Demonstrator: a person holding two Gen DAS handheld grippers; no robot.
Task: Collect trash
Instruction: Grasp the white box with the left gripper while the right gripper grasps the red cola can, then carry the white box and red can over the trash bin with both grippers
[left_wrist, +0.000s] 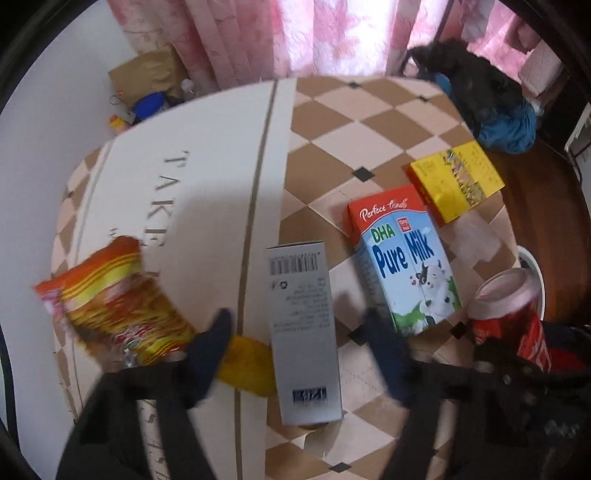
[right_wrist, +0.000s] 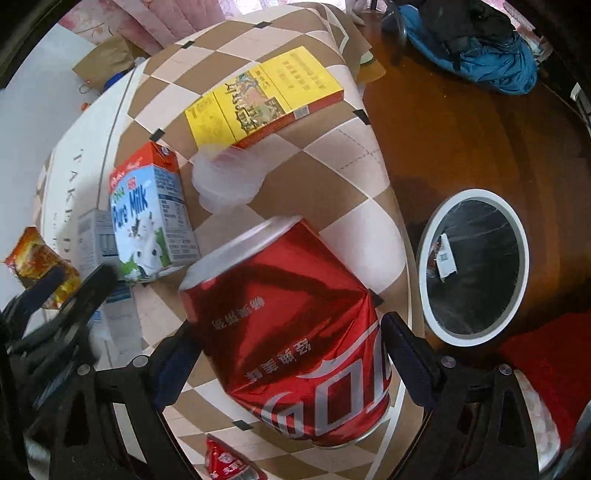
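A grey barcode box (left_wrist: 303, 332) lies on the table between the fingers of my left gripper (left_wrist: 295, 317), which stands open with a gap on each side of the box. A yellow wrapper (left_wrist: 247, 365) lies beside the left finger and an orange snack packet (left_wrist: 110, 302) further left. My right gripper (right_wrist: 288, 325) is shut on a dented red cola can (right_wrist: 295, 332), pads against both its sides. A milk carton (right_wrist: 147, 218), a clear plastic cup (right_wrist: 225, 177) and a yellow box (right_wrist: 258, 99) lie beyond it.
The checkered tablecloth (left_wrist: 332, 129) carries a white sheet lettered "TAKE" (left_wrist: 184, 166). A white-rimmed bin (right_wrist: 428, 236) with a black liner stands on the wooden floor right of the table. Blue and black clothes (right_wrist: 480, 55) lie further back. A red wrapper (right_wrist: 225, 461) lies near the front edge.
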